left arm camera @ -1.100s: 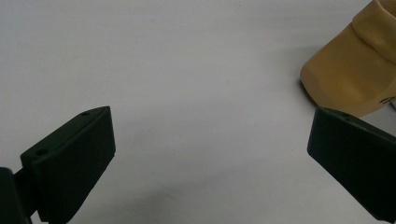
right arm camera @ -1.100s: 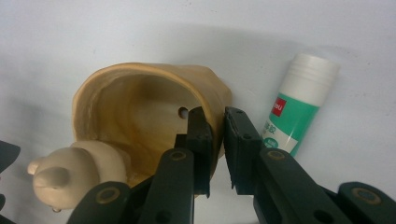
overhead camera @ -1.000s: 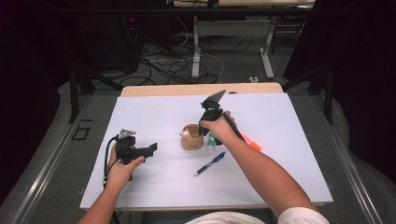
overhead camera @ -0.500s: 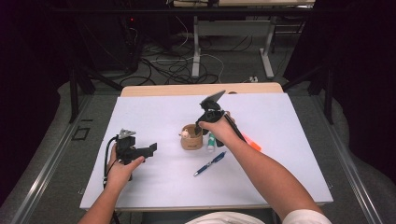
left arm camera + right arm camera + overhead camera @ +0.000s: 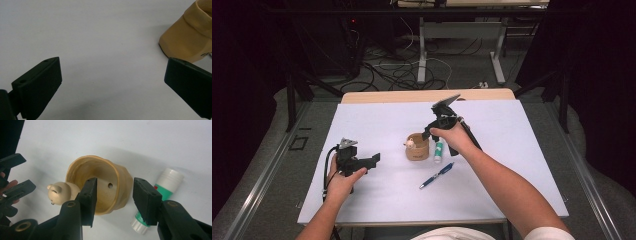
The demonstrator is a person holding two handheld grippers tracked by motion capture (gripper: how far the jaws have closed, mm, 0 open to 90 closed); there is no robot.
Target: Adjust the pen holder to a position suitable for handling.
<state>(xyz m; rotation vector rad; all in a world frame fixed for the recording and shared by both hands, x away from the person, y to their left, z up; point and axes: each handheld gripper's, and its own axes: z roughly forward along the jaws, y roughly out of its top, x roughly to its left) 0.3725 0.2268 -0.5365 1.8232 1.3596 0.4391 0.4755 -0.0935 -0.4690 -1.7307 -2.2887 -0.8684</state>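
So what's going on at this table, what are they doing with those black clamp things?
A person holds a two-jaw gripper in each hand over a white table. The right gripper hangs above a tan pot with a small bear figure on its rim; its jaws have just been opening and straddle the pot's near wall without pressing it. A green-and-white tube lies beside the pot, a blue pen nearby. The left gripper rests open, apart.

I observe that my right gripper (image 5: 115, 202) has just been opening: its fingers (image 5: 88, 195) now stand apart over the tan cup (image 5: 100, 185), one inside the rim and one outside the wall, neither pressing on it. I note no other change.
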